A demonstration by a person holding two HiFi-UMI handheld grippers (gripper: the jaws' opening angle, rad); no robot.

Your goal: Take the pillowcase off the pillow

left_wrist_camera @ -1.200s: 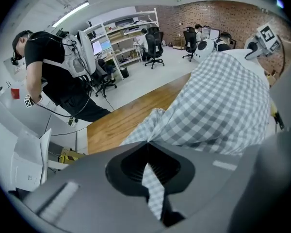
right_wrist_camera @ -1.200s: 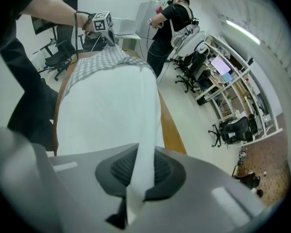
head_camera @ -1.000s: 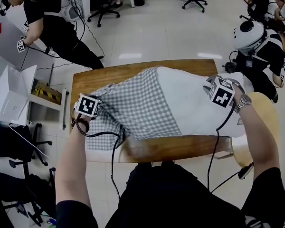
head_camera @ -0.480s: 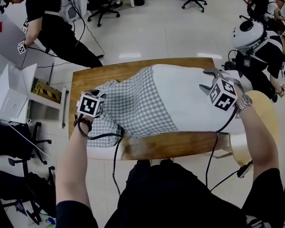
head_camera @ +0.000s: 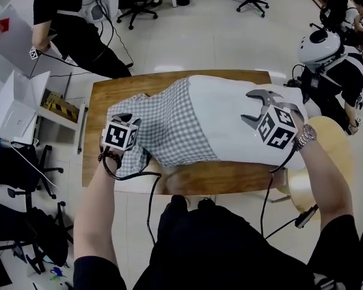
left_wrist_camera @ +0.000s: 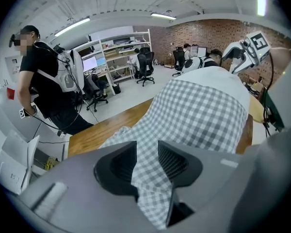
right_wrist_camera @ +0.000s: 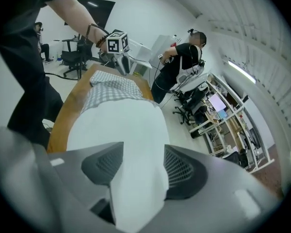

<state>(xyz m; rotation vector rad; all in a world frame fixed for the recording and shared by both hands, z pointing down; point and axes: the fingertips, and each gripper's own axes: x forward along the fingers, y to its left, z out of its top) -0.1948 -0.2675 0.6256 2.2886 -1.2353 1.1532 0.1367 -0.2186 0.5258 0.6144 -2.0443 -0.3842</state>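
The pillowcase, a grey-and-white checked one, covers only the left part of the white pillow in the head view. The pillow's right part is bare. Both lie across the wooden table, which stands in front of you. Your left gripper sits at the pillowcase's left end. Your right gripper hangs over the bare right part of the pillow, with its jaws visibly spread.

In the left gripper view, a loose fold of the checked pillowcase runs down between the left gripper's jaws. They stand narrowly apart and have just been opening, so the cloth lies between the pads rather than being clamped. Further off, the pillow shows white at the far end, with the right gripper above it. A person in black stands on the left, beyond the table.

In the right gripper view, the right gripper's jaws are about half spread and have just been opening further. A bulge of white pillow rises between them, not pinched. Beyond it lies the pillowcase – the left gripper is at its far end.
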